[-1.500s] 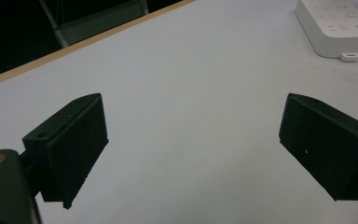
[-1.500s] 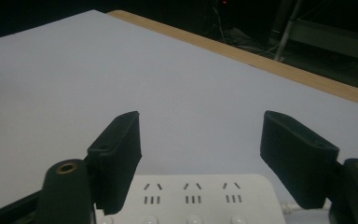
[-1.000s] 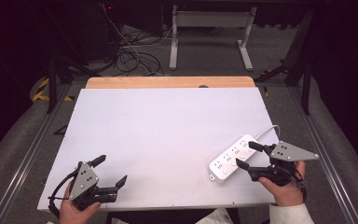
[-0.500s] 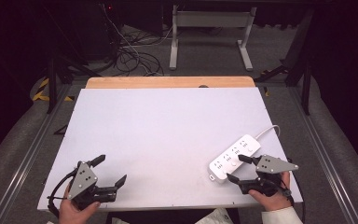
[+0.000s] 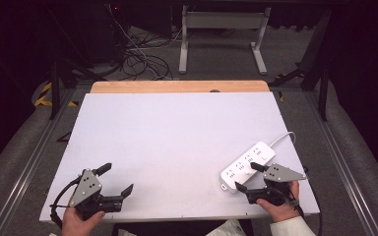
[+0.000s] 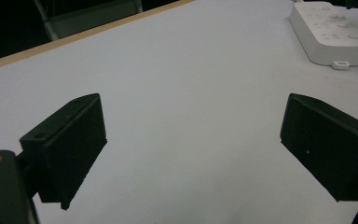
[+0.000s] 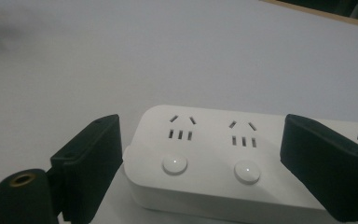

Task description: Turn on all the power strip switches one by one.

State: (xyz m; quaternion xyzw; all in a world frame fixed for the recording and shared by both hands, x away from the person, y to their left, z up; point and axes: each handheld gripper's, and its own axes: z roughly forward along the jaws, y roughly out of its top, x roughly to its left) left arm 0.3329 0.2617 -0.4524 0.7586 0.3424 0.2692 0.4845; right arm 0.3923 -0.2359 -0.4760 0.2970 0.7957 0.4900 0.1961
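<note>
High view: white power strip [image 5: 248, 165] lies diagonally near table's [image 5: 177, 137] right front corner, white cord leaving far end. Right gripper [image 5: 246, 178] at strip's near end, jaws just opening, spread wide. Left gripper [image 5: 115, 179] at left front, jaws apart over bare surface.

Left gripper view: jaws spread, nothing between; strip's [image 6: 331, 32] end at upper right.

Right gripper view: strip [image 7: 223, 158] between spread jaws, pads not pressing; two socket sets, two round buttons visible.

We see the power strip [image 7: 223, 158] cut off at the right edge, its far end behind the gripper's jaw.
</note>
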